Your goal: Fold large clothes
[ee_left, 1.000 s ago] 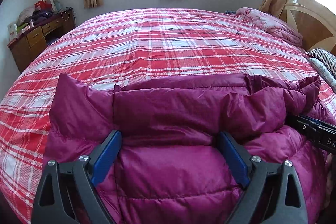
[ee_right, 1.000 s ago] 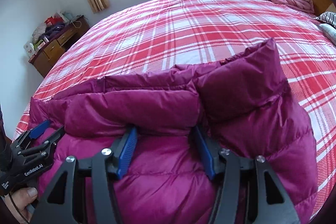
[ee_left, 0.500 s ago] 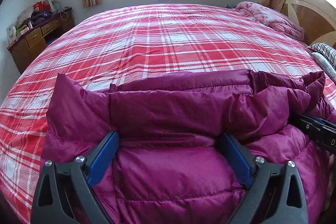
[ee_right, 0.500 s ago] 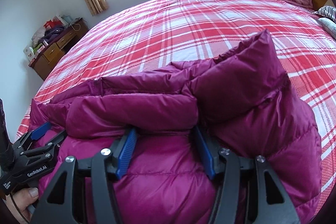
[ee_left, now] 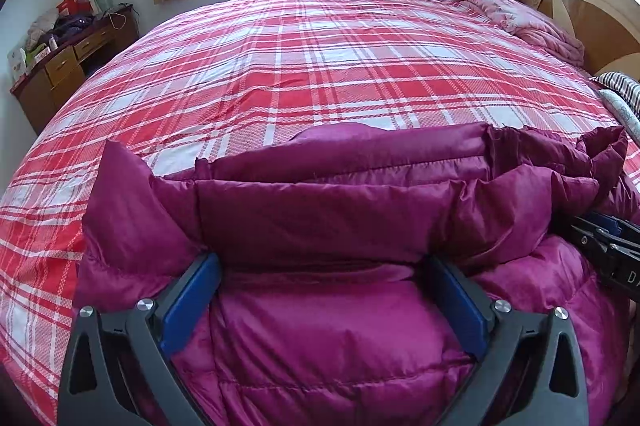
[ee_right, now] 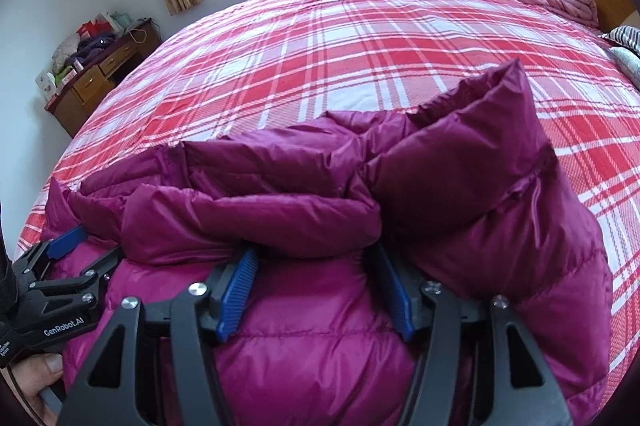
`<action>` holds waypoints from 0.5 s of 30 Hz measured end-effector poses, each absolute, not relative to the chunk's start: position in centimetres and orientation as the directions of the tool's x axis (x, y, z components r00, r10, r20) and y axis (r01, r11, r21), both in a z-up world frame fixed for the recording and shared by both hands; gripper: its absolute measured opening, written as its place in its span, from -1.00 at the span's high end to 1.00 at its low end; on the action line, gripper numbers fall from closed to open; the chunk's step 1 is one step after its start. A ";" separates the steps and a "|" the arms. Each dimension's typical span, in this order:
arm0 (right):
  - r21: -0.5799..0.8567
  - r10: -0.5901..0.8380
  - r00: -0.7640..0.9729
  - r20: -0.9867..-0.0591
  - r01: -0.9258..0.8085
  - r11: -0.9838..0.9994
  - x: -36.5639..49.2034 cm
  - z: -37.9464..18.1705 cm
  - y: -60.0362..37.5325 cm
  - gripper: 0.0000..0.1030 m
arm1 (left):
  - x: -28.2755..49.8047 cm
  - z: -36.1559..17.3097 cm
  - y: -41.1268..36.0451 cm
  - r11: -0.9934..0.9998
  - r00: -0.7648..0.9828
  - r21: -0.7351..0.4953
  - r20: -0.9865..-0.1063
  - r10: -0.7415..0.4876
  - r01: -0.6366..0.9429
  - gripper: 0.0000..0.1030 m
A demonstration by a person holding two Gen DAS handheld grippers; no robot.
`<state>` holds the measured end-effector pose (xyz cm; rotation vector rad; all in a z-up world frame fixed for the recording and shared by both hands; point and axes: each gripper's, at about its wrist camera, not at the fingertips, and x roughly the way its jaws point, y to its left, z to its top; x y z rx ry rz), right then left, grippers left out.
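A magenta puffy jacket (ee_left: pixel 320 202) lies folded at the near edge of a bed with a red plaid cover (ee_left: pixel 320 66). My left gripper (ee_left: pixel 322 262) straddles the jacket with its jaws very wide and still opening; the folded-over upper layer drapes across its fingertips, and the pads (ee_left: pixel 188 306) stand loose beside the cloth. My right gripper (ee_right: pixel 316 252) has its tips tucked under the same fold of the jacket (ee_right: pixel 460 194). Its jaws are beginning to open, with puffy cloth bunched between the blue pads (ee_right: pixel 236 290). Each gripper shows at the edge of the other's view.
A wooden desk (ee_left: pixel 68 66) piled with clutter stands at the far left by the wall. A pink quilt (ee_left: pixel 520 22) is heaped at the far right beside the headboard (ee_left: pixel 592 10), with a striped pillow (ee_left: pixel 620 90) below it. A hand (ee_right: pixel 36 378) holds the left gripper.
The left jaws have spread wider around the jacket, and the right jaws have parted slightly. Both hands stay in place and the fold lies as before.
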<state>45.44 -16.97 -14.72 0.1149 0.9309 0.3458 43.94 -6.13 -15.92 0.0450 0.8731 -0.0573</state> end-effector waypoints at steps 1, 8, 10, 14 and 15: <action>0.241 0.338 0.545 -0.767 -0.243 0.940 45.5 -14.7 -16.9 -0.23 | 44.0 -16.0 -6.2 0.997 0.639 0.016 -0.768 -0.032 0.069 -0.98; 0.213 0.323 0.529 -0.785 -0.258 0.942 45.8 -14.9 -16.4 -0.27 | 44.3 -16.2 -6.2 0.997 0.630 0.026 -0.776 -0.023 0.067 -0.98; 0.200 0.313 0.528 -0.789 -0.261 0.944 45.8 -14.8 -16.2 -0.28 | 44.3 -16.2 -6.3 0.997 0.630 0.032 -0.776 -0.016 0.065 -0.98; 0.181 0.299 0.530 -0.794 -0.263 0.948 45.8 -14.8 -15.9 -0.29 | 44.3 -16.2 -6.4 0.997 0.631 0.035 -0.775 -0.013 0.064 -0.98; 0.176 0.295 0.531 -0.795 -0.263 0.949 45.9 -14.8 -15.9 -0.29 | 44.4 -16.2 -6.4 0.997 0.631 0.036 -0.776 -0.012 0.064 -0.98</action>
